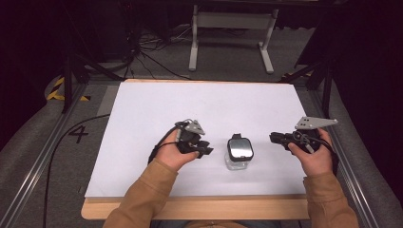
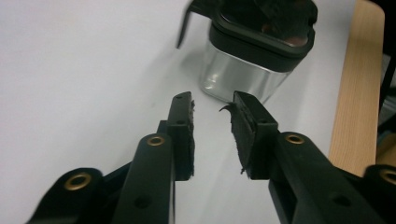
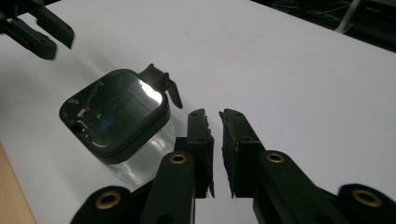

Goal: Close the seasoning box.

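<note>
Left gripper (image 1: 203, 151): lower centre-left of the high view, jaws narrowly apart, holding nothing, aimed at the jar.
Right gripper (image 1: 278, 138): lower centre-right, jaws nearly closed, a slit between them, empty.
Jar (image 1: 239, 153): clear, black square lid with a latch tab, upright on the white desk (image 1: 142, 114), between both grippers, touching neither.
Risk: slick glass could slip or tip if a narrow jaw pushes it instead of straddling it.

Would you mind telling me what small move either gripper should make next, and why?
Probably ease the left gripper forward around the clear container. Its jaws stand apart, empty and aimed at the container's wall, which stands free on the table with its black lid on.
</note>
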The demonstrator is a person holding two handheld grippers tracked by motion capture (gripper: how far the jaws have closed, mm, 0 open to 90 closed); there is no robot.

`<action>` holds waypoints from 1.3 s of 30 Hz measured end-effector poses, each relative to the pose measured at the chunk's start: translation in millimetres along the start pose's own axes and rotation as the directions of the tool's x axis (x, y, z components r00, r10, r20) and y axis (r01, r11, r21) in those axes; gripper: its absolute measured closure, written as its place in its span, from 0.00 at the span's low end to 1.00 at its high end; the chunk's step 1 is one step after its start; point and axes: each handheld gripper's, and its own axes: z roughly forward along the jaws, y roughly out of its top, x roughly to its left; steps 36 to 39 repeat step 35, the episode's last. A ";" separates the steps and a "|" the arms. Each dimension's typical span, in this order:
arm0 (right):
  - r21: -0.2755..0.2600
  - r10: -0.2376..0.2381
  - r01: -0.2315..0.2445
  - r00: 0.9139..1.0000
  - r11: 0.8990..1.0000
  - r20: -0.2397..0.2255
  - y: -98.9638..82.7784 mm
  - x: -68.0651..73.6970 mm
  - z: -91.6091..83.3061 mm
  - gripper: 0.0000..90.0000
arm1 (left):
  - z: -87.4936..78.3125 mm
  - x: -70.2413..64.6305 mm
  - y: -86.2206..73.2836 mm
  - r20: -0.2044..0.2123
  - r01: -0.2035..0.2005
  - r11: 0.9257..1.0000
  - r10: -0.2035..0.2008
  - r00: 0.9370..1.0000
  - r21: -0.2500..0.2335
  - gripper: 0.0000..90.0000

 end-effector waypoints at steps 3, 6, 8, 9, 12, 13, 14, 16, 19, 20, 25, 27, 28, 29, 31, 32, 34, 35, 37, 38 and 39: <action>-0.005 0.007 -0.006 1.000 1.000 0.011 3.2 -3.8 -1.1 0.87 | -19.3 2.2 -2.5 -0.029 0.031 0.999 -0.032 0.999 -0.041 0.71; -0.014 0.022 -0.022 1.000 1.000 0.018 5.2 -9.4 -3.4 0.85 | -35.6 8.2 -8.8 -0.074 0.054 0.997 -0.059 0.996 -0.063 0.68; -0.015 0.036 -0.036 0.999 0.999 0.022 5.5 -13.0 -5.2 0.84 | -42.8 15.2 -13.5 -0.102 0.068 0.996 -0.074 0.992 -0.064 0.67; -0.014 0.037 -0.037 0.999 0.999 0.028 5.3 -14.5 -5.6 0.83 | -46.1 20.7 -17.4 -0.132 0.083 0.994 -0.091 0.987 -0.064 0.67; 0.001 0.052 -0.052 0.997 0.999 0.054 3.1 -20.9 -5.1 0.79 | -50.4 35.2 -28.7 -0.219 0.118 0.992 -0.124 0.968 -0.042 0.64; 0.007 0.067 -0.067 0.996 0.998 0.062 1.4 -23.6 -4.2 0.77 | -50.7 38.5 -31.6 -0.218 0.140 0.989 -0.147 0.965 -0.045 0.64; 0.008 0.068 -0.069 0.996 0.998 0.065 0.1 -25.8 -3.1 0.76 | -51.5 44.4 -35.4 -0.222 0.145 0.988 -0.152 0.963 -0.046 0.64; 0.027 0.089 -0.091 0.993 0.995 0.075 -4.3 -31.3 0.1 0.71 | -51.0 54.1 -43.2 -0.235 0.183 0.981 -0.191 0.953 -0.059 0.61; 0.050 0.118 -0.124 0.987 0.991 0.108 -12.2 -39.5 5.9 0.65 | -47.6 67.1 -53.0 -0.239 0.216 0.975 -0.223 0.945 -0.057 0.58; 0.058 0.132 -0.139 0.984 0.989 0.116 -16.0 -43.2 8.8 0.62 | -46.1 70.1 -55.0 -0.242 0.218 0.974 -0.226 0.944 -0.058 0.56; 0.087 0.176 -0.189 0.974 0.978 0.141 -31.9 -56.5 20.3 0.54 | -37.2 82.6 -66.1 -0.247 0.261 0.963 -0.269 0.931 -0.064 0.47; 0.093 0.187 -0.201 0.972 0.975 0.141 -34.0 -57.7 21.2 0.54 | -36.3 83.1 -66.7 -0.245 0.270 0.960 -0.281 0.928 -0.077 0.45; 0.085 0.195 -0.207 0.971 0.975 0.135 -35.3 -58.6 21.8 0.53 | -36.7 83.3 -66.4 -0.245 0.272 0.960 -0.281 0.928 -0.071 0.43; 0.085 0.195 -0.207 0.971 0.975 0.135 -35.3 -58.6 21.8 0.53 | -36.9 83.6 -65.8 -0.253 0.264 0.962 -0.275 0.928 -0.076 0.43; 0.080 0.195 -0.206 0.972 0.975 0.134 -35.3 -57.8 21.5 0.53 | -36.2 82.6 -64.2 -0.245 0.265 0.960 -0.279 0.928 -0.089 0.42; 0.078 0.193 -0.205 0.972 0.976 0.135 -35.3 -57.4 21.2 0.53 | -36.9 82.3 -63.0 -0.249 0.258 0.963 -0.270 0.930 -0.080 0.42; 0.077 0.193 -0.204 0.973 0.976 0.130 -35.5 -56.8 20.1 0.52 | -36.3 81.6 -61.3 -0.249 0.248 0.965 -0.261 0.933 -0.081 0.42; 0.073 0.195 -0.206 0.972 0.976 0.131 -35.5 -56.6 19.6 0.52 | -35.0 80.2 -60.8 -0.243 0.258 0.962 -0.273 0.931 -0.093 0.42; 0.073 0.195 -0.206 0.972 0.976 0.131 -35.5 -56.6 19.6 0.52 | -35.0 80.2 -60.8 -0.243 0.258 0.962 -0.273 0.931 -0.093 0.42; 0.073 0.195 -0.206 0.972 0.976 0.131 -35.5 -56.6 19.6 0.52 | -35.0 80.2 -60.8 -0.243 0.258 0.962 -0.273 0.931 -0.093 0.42; 0.073 0.195 -0.206 0.972 0.976 0.131 -35.5 -56.6 19.6 0.52 | -35.0 80.2 -60.8 -0.243 0.258 0.962 -0.273 0.931 -0.093 0.42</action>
